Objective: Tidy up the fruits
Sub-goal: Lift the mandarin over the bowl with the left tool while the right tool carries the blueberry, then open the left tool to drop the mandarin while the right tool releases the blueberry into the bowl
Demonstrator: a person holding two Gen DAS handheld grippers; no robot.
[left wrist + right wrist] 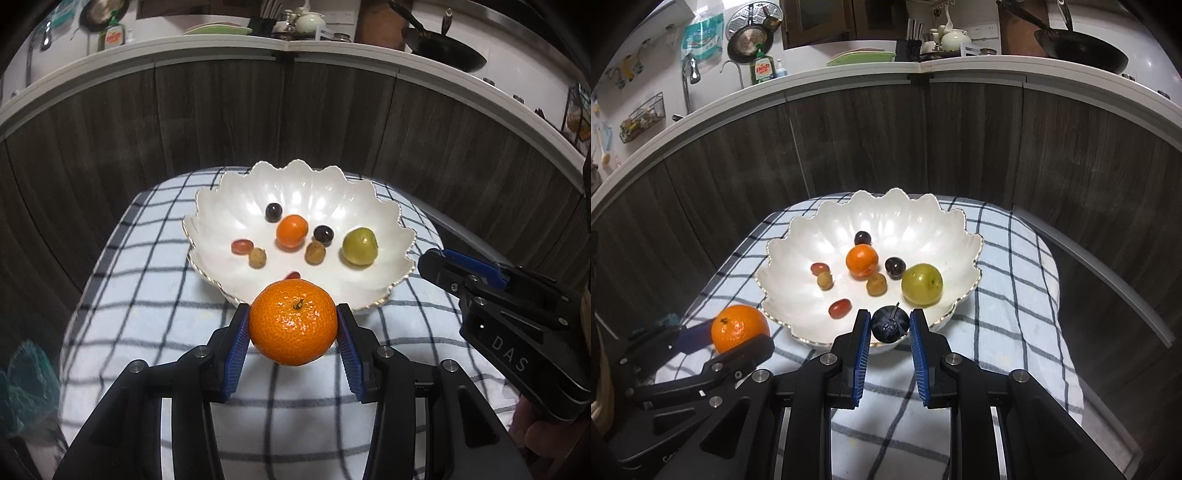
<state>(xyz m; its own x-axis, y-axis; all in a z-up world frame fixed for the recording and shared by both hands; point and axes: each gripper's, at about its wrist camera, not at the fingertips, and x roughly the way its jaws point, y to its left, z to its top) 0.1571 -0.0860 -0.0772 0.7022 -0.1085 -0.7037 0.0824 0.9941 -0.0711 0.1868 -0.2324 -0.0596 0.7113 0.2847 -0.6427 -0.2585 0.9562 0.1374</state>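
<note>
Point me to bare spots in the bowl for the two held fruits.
Free: the back of the white bowl behind the far dark grape, and its left wall beyond the red grape tomato. Crowded: the middle, around the small orange, and front right by the green fruit.

Cloth: white, dark blue-black check. Bowl: pearly white, scalloped, thin gilt rim. Large mandarin: bright orange, pitted skin, brown-green stem scar. Small mandarin: orange. Round fruit: yellow-green. Dark grape: blue-black. Cherry tomato: red. Gripper bodies black, pads blue, ribbed. Cabinet fronts: dark grey-brown wood grain.
</note>
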